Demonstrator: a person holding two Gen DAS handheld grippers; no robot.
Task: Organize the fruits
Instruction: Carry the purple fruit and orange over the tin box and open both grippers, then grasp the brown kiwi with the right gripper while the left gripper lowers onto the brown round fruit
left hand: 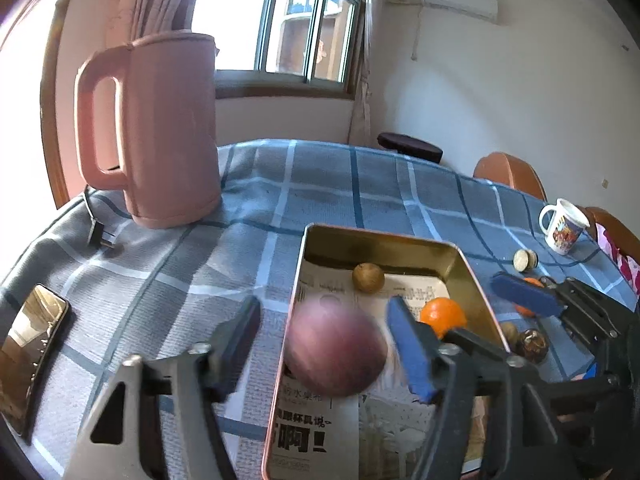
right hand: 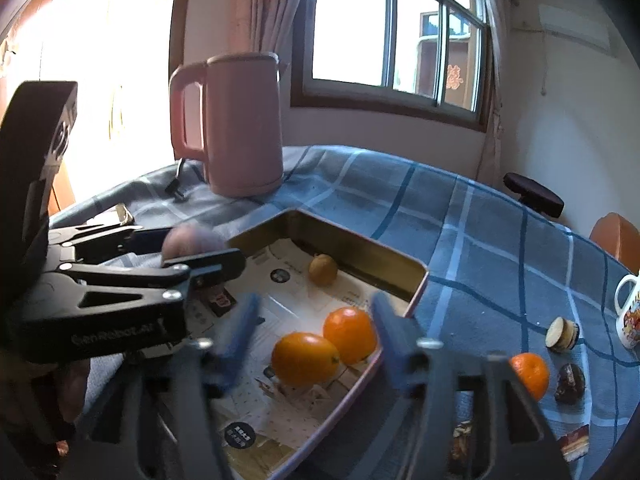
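A gold metal tray (left hand: 476, 280) lined with newspaper lies on the blue checked cloth. A blurred purple-red fruit (left hand: 336, 350) is between the fingers of my left gripper (left hand: 323, 303), over the tray's near left rim; a gap shows at the left pad, so the gripper is open. A small brown fruit (left hand: 368, 277) and an orange (left hand: 444, 314) lie in the tray. My right gripper (right hand: 316, 300) stands open above two oranges (right hand: 306, 358) (right hand: 350, 334) in the tray (right hand: 384, 256), its pads clear of them. Another orange (right hand: 529, 372) sits on the cloth outside the tray.
A pink kettle (left hand: 172, 128) stands at the back left with its plug (left hand: 100, 236) on the cloth. A phone (left hand: 32, 352) lies near the left edge. A mug (right hand: 628, 312), a cut round piece (right hand: 562, 334), a dark nut (right hand: 570, 378) and wrapped snacks (right hand: 462, 440) lie right of the tray.
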